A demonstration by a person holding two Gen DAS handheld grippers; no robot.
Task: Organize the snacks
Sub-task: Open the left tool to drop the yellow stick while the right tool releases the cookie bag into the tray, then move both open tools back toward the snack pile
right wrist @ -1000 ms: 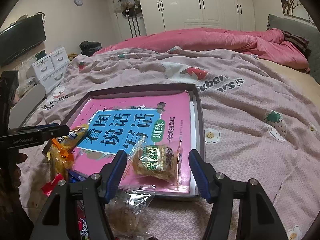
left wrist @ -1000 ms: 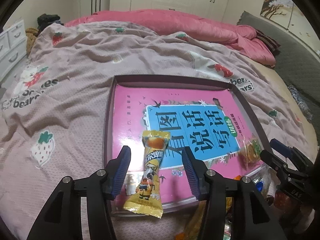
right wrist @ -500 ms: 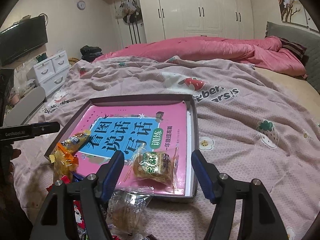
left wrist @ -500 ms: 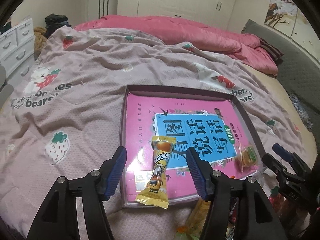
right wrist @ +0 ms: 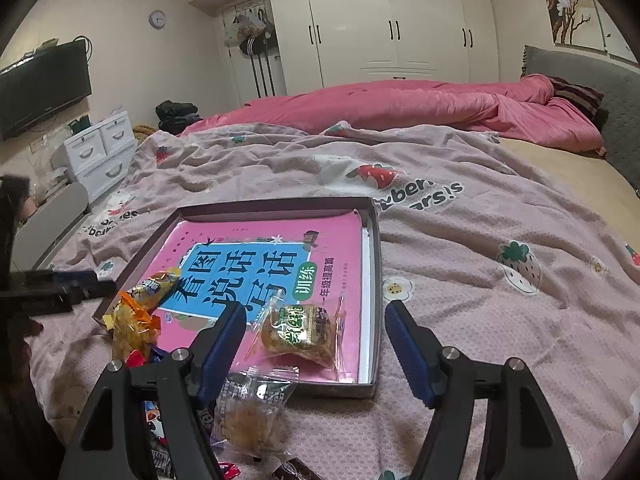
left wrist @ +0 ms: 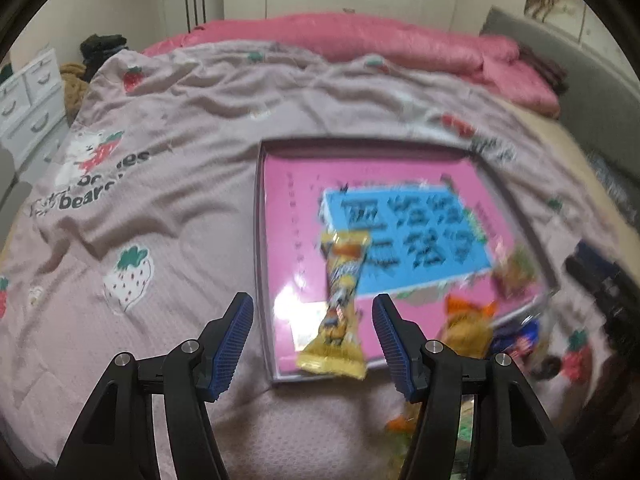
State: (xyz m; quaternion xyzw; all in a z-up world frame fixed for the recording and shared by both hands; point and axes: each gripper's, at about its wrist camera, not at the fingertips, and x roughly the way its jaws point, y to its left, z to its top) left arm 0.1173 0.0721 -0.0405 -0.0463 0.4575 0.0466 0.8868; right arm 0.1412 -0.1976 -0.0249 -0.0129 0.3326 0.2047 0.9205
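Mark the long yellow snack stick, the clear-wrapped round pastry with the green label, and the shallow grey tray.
long yellow snack stick (left wrist: 340,304), left wrist view, wrapper middle
clear-wrapped round pastry (right wrist: 300,334), right wrist view, green label
shallow grey tray (right wrist: 376,280), right wrist view, right wall

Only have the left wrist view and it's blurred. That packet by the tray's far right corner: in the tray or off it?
Observer: In. The green-label packet lies on the pink book, inside the tray.
Operator: Gripped?
Observer: No. The right gripper is open. Its jaws have just been opening and stand either side of the packet without touching it.
Operator: Anything still outside on that side?
Observer: Yes. A clear packet lies on the bedspread, just in front of the tray's near wall.
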